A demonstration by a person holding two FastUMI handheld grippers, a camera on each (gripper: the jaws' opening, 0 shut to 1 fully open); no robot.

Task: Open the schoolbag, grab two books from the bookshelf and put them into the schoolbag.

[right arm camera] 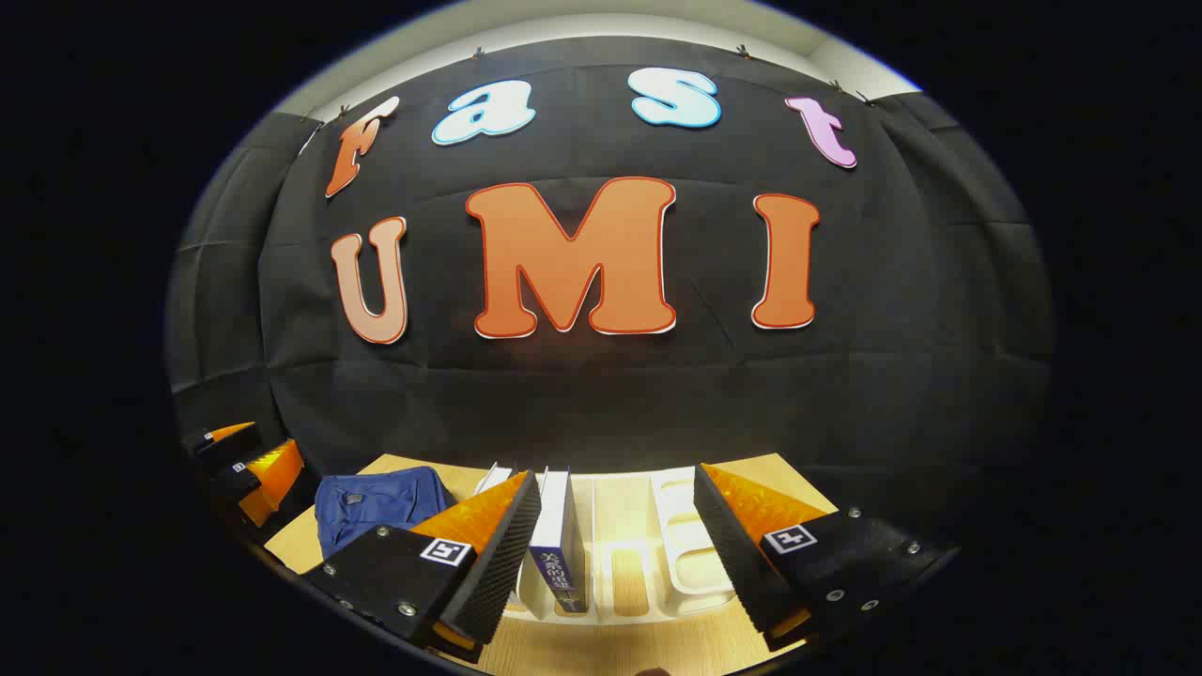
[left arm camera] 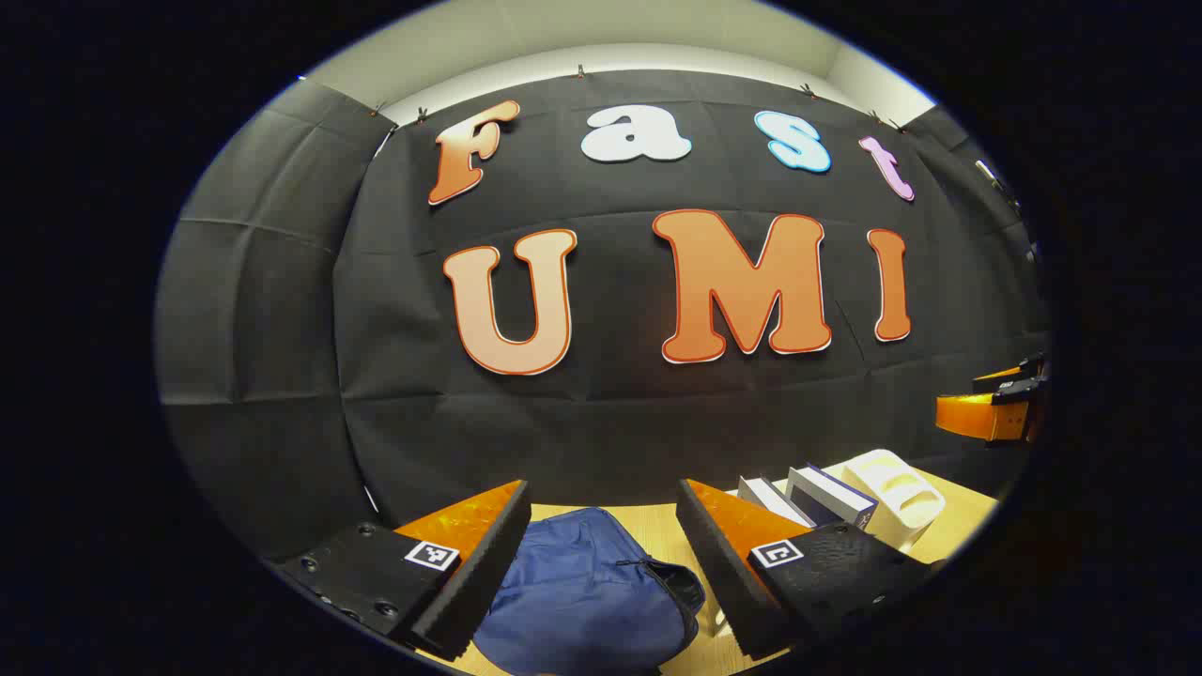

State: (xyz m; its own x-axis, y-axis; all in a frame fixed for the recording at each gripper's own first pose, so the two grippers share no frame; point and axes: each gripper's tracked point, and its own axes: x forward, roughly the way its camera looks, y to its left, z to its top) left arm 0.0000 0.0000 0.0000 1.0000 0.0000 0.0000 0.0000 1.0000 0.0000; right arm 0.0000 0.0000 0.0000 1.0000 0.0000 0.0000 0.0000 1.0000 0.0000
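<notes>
Blue schoolbag (left arm camera: 582, 601) under left gripper (left arm camera: 601, 554) — jaws spread; right gripper (right arm camera: 615, 545) level before bookshelf (right arm camera: 685, 545), jaws spread.

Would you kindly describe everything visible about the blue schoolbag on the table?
The schoolbag is dark blue, soft fabric, lying slumped on the light wooden table. A dark zipper runs along its right side, where the edge gapes slightly. In the right gripper view it lies left of the white bookshelf. The left gripper hovers above it, jaws apart; no contact is visible.
</notes>
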